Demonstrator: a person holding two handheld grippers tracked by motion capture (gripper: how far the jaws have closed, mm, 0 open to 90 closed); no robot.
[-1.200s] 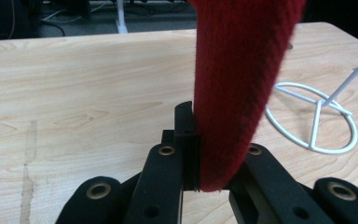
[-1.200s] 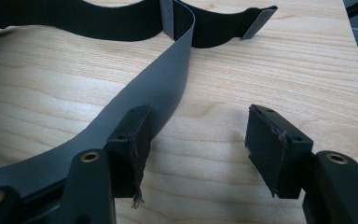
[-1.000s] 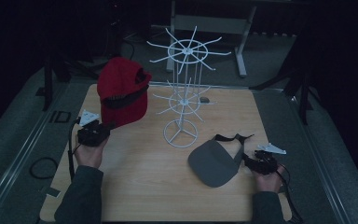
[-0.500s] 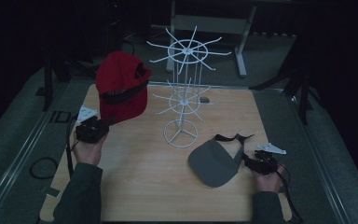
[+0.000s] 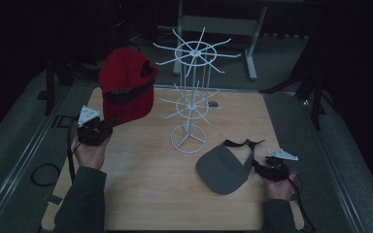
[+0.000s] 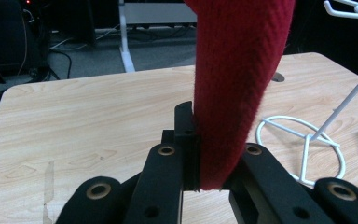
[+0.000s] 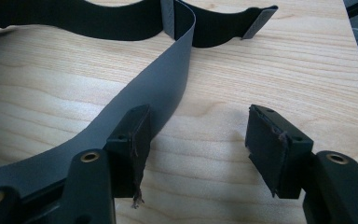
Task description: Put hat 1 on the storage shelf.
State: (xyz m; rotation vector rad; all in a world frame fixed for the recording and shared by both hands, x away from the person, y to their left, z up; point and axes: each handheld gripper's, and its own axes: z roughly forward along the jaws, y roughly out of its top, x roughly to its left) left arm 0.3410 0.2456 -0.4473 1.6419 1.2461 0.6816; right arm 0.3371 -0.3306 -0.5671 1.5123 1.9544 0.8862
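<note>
At the left, the left claw (image 5: 108,124) is pinched on the lower edge of a soft red knitted cap (image 5: 126,86), which hangs raised above the pale wooden surface (image 5: 141,179) beside the white wire display stand (image 5: 190,102) — light, floppy cloth, likely best held by its thick rim. At the right, the right claw (image 7: 193,140) rests spread on the surface, one jaw against the strap of a flat grey fabric visor (image 5: 225,167) — thin, bendy, easiest taken at the strap.
</note>
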